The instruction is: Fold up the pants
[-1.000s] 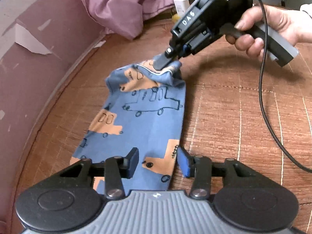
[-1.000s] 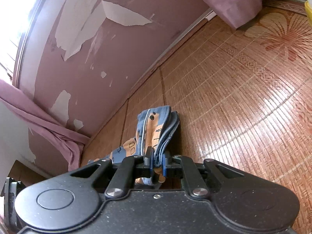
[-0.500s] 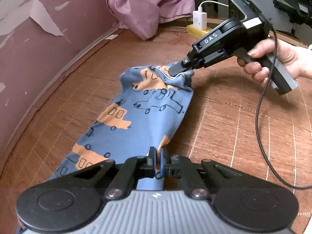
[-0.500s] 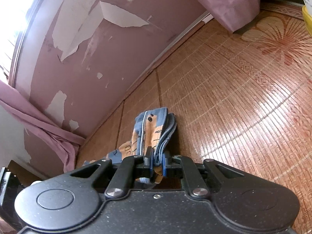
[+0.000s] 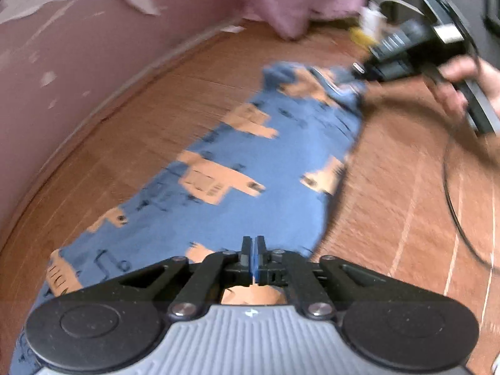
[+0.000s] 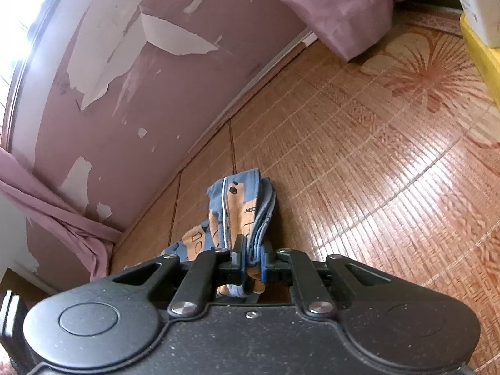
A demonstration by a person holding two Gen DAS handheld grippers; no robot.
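Item: pants [image 5: 268, 168], blue with orange print, lying on the woven mat [image 5: 390, 187] alongside the pink wall [image 5: 78, 62].
Long axis: runs from the left gripper [image 5: 252, 250] straight away to the right gripper [image 5: 359, 70]; the pants are stretched between the two.
Left gripper: jaws pressed together on the near end of the pants, cloth spreading out on both sides of them.
Right gripper: clamped on a bunched stack of fabric edges at the far end of the pants; its own view shows several layers between the jaws [image 6: 252, 257].
Nearer hand: neither; each tool holds one end.
Judgement: a fold along the length looks likely, one end carried over to the other, so the turning relation is that end-to-end line.
Hidden: the near hem is covered by the left gripper's body.
Unclear: the left view is motion-blurred, so whether the pants are lifted off the mat cannot be told.
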